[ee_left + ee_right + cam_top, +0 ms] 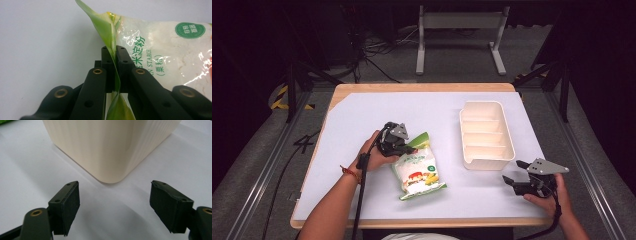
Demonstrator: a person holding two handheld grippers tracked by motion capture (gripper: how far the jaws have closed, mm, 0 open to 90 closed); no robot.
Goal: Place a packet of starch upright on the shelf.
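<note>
A bag of corn starch [418, 171], clear with green edges and a picture label, lies on the white table near the front middle. My left gripper [411, 148] is shut on the bag's green top edge; in the left gripper view both pads pinch the green seam [113, 53] of the starch bag [162, 47]. My right gripper [511, 176] stands open near the front right, just off the near corner of a cream divided tray [486, 134]. In the right gripper view its jaws stand wide apart with the tray's rounded corner [110, 152] ahead and nothing between them [115, 205].
The tray has several empty compartments and sits right of centre. The white sheet [362, 120] covers a wooden table [412, 86]; a metal frame [459, 35] and cables lie on the floor beyond.
</note>
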